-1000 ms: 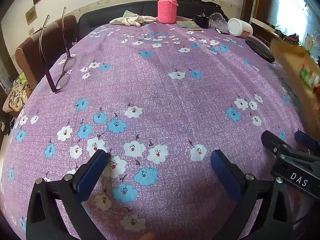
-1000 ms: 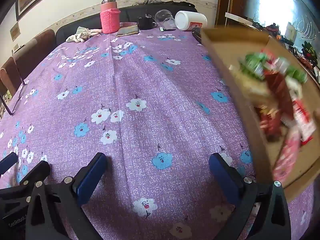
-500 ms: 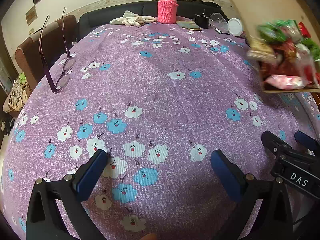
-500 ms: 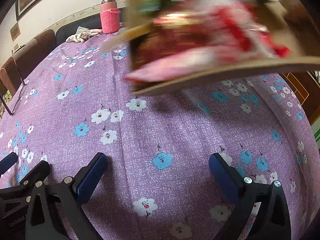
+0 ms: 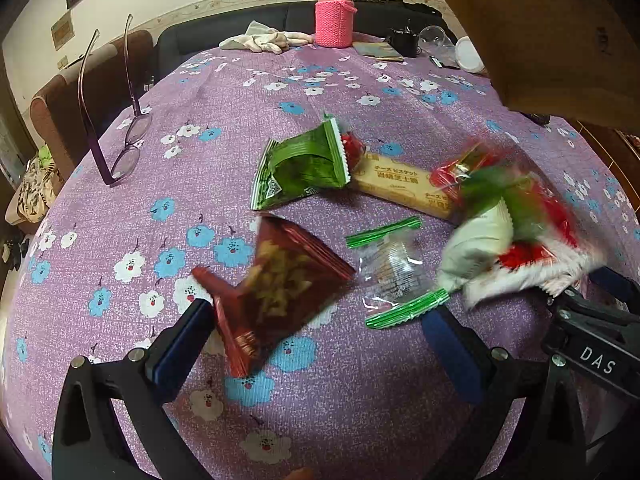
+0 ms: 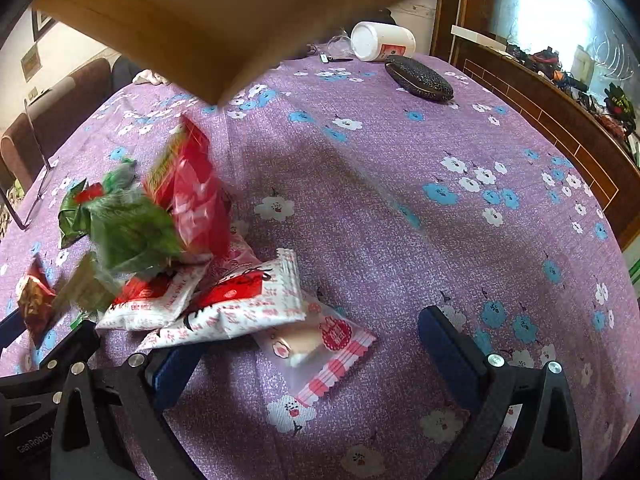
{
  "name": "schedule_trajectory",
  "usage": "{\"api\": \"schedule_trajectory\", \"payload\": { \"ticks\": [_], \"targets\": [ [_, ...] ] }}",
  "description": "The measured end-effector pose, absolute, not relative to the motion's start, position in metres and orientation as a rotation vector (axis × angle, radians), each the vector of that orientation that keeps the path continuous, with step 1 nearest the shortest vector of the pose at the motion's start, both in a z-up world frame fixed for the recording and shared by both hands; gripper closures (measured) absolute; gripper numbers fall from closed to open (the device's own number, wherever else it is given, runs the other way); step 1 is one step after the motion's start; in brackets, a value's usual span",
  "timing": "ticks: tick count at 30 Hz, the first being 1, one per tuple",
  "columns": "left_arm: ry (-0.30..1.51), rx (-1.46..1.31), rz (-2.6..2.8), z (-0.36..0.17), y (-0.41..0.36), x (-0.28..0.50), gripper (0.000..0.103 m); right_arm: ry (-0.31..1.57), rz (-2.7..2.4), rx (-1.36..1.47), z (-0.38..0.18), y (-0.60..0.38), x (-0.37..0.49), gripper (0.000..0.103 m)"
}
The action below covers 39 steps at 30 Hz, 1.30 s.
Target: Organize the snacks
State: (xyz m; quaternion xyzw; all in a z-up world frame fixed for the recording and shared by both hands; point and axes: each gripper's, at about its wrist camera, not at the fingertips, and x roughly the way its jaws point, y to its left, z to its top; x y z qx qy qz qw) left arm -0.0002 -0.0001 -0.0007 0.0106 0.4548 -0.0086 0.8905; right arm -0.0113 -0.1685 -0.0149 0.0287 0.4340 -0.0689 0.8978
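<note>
Folded glasses [image 5: 120, 136], a pink-sleeved flask [image 5: 334, 12], white cloth [image 5: 264, 40] and a black case [image 6: 420, 77] sit on the floral tablecloth [image 6: 400, 216].

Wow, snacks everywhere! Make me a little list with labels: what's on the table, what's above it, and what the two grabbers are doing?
surface: purple flowered tablecloth
above: brown cardboard box, tipped
snacks landed: green foil packet, tan biscuit bar, clear green-edged wrapper, pink-striped clear packet
snacks blurred: dark red packet
left gripper: open, empty
right gripper: open, empty

Blurred beyond reading: red-and-green snack packets [image 5: 516, 216] just ahead of the right jaws. Cardboard box [image 6: 208, 16] above, cut off by the top edge.
</note>
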Motion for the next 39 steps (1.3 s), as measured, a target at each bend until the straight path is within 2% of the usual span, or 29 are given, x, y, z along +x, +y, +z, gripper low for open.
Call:
{"api": "schedule_trajectory", "payload": {
  "ticks": [39],
  "targets": [
    [0.944, 0.022, -0.018, -0.0004, -0.0001, -0.0003, 0.000, 0.898, -0.145, 0.060, -0.0148, -0.1623, -0.0101, 0.001]
  ]
}}
